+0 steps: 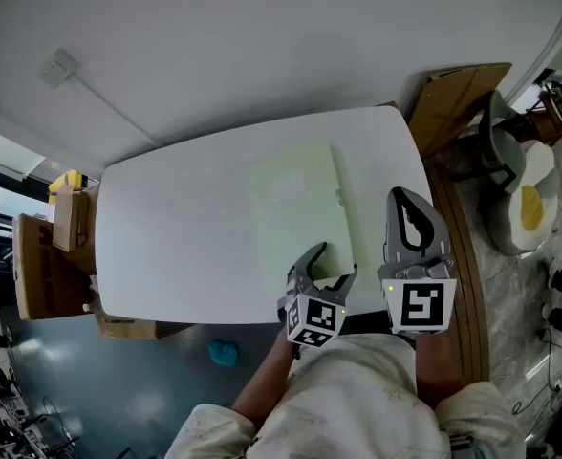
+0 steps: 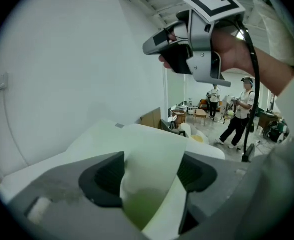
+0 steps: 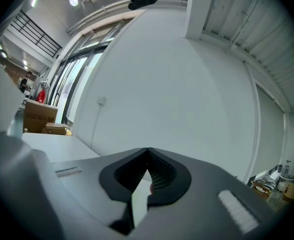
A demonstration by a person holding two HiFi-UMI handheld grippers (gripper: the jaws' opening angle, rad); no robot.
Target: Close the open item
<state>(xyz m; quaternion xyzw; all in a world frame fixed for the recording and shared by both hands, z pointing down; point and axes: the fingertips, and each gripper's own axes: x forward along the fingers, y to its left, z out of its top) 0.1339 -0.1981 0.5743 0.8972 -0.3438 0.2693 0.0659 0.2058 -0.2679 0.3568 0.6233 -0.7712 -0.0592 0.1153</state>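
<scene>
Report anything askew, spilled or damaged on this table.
Nothing stands out. The pale green flat folder lies on the white table, with no spill or damage visible. Its near corner sits between the open left tongs.

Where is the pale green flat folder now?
Head view: the folder lies right of centre on the white table, its near edge inside the open left gripper.

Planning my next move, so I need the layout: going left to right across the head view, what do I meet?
Cardboard box → pale green folder → right gripper → yellow cushion. The left gripper overlaps the folder, so it is left out of the order.
</scene>
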